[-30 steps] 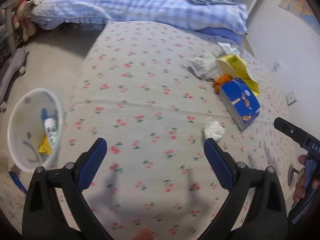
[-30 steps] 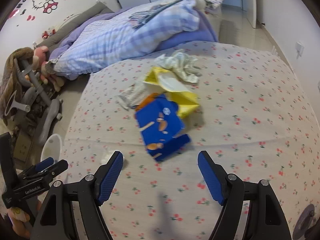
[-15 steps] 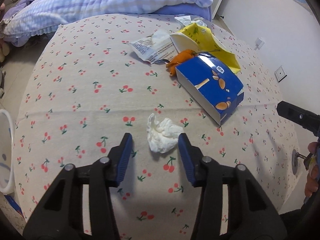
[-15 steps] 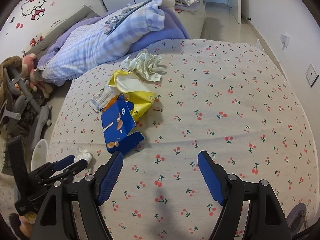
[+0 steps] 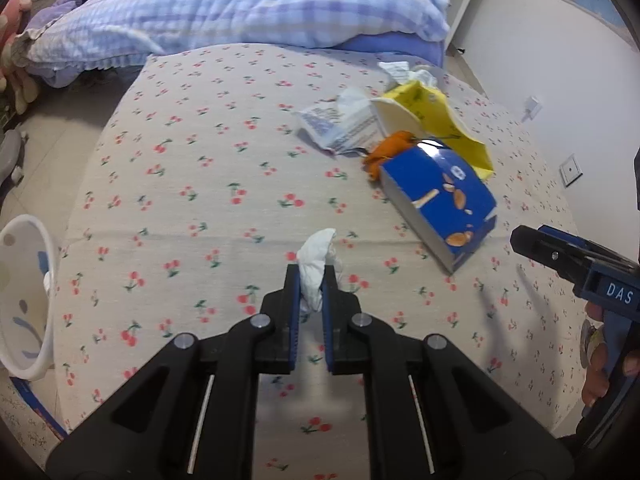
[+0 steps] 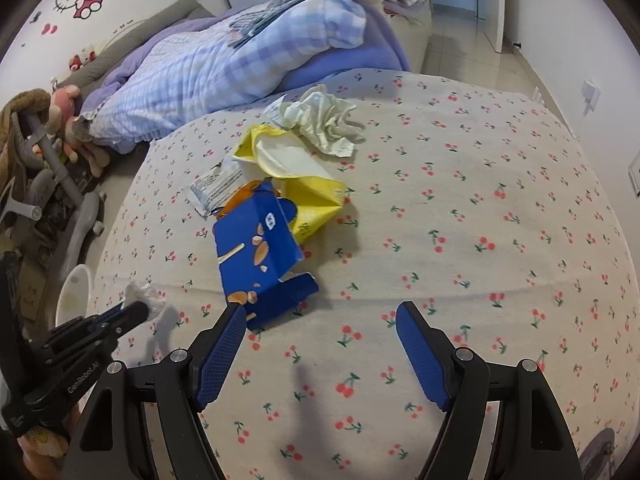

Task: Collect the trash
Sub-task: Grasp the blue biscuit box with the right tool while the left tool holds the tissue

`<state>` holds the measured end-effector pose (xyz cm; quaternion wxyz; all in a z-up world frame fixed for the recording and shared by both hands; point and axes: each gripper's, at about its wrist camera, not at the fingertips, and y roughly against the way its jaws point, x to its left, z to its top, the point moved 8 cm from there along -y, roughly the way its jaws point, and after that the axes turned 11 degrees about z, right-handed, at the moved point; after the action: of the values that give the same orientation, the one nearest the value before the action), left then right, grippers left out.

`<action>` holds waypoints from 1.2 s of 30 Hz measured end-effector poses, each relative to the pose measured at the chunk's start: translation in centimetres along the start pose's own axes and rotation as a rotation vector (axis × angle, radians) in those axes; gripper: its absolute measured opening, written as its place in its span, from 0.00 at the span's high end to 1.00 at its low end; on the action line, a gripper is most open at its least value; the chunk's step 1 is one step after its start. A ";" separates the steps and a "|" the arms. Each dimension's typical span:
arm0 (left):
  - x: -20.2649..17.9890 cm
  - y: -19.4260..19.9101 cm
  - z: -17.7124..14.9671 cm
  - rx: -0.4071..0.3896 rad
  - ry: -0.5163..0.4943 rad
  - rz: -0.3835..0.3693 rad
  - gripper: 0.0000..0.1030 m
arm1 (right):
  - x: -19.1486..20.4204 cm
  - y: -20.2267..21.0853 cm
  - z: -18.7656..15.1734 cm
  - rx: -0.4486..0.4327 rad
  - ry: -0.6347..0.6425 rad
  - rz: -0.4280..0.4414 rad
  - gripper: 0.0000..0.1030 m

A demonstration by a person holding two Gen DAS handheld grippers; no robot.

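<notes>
My left gripper [image 5: 310, 280] is shut on a crumpled white tissue [image 5: 316, 260] on the cherry-print bed cover; it also shows in the right wrist view [image 6: 142, 298]. A blue snack box [image 5: 438, 200] lies to the right, with an orange wrapper [image 5: 390, 146], a yellow bag [image 5: 436, 120] and a white printed wrapper [image 5: 340, 124] behind it. My right gripper [image 6: 320, 344] is open and empty, just in front of the blue box [image 6: 256, 248]. Crumpled pale paper [image 6: 320, 120] lies farther back.
A white waste bin [image 5: 22, 296] stands on the floor at the bed's left edge. A checked blue quilt [image 5: 224, 8] is piled at the far end. A stroller and soft toys [image 6: 44, 148] crowd the floor on the left.
My left gripper has closed on the white tissue that lay between its fingers. My right gripper has moved closer to the blue box and stays open.
</notes>
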<state>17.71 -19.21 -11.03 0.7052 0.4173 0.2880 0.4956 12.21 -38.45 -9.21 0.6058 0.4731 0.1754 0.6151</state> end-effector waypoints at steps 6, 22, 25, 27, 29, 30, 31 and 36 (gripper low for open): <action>2.7 0.0 0.2 0.027 0.074 -0.002 0.89 | 1.7 -2.2 0.8 0.024 0.067 -0.022 0.24; 4.1 -0.1 0.0 0.039 0.101 0.018 0.89 | 3.9 -6.3 0.5 0.097 0.229 -0.132 0.24; 4.3 -0.3 0.0 0.044 0.102 0.024 0.89 | 4.0 -7.0 -0.1 0.118 0.237 -0.127 0.24; 4.4 -0.2 0.0 0.045 0.118 0.013 0.89 | 3.9 -7.6 -0.5 0.141 0.250 -0.137 0.30; 4.4 0.2 0.0 0.035 0.122 0.012 0.89 | 3.6 -7.5 -0.5 0.139 0.248 -0.141 0.33; 4.5 0.4 0.0 0.033 0.124 0.009 0.89 | 3.5 -7.3 -0.5 0.135 0.240 -0.139 0.37; 4.6 0.6 0.0 0.031 0.127 0.004 0.89 | 3.5 -7.0 -0.4 0.129 0.230 -0.134 0.47; 5.3 1.5 0.1 0.015 0.143 -0.010 0.89 | 3.8 -5.1 -0.2 0.106 0.177 -0.045 0.53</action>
<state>18.96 -13.99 -9.61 0.6821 0.3845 0.3433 0.5187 15.71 -33.90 -11.93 0.5758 0.4442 0.2713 0.6305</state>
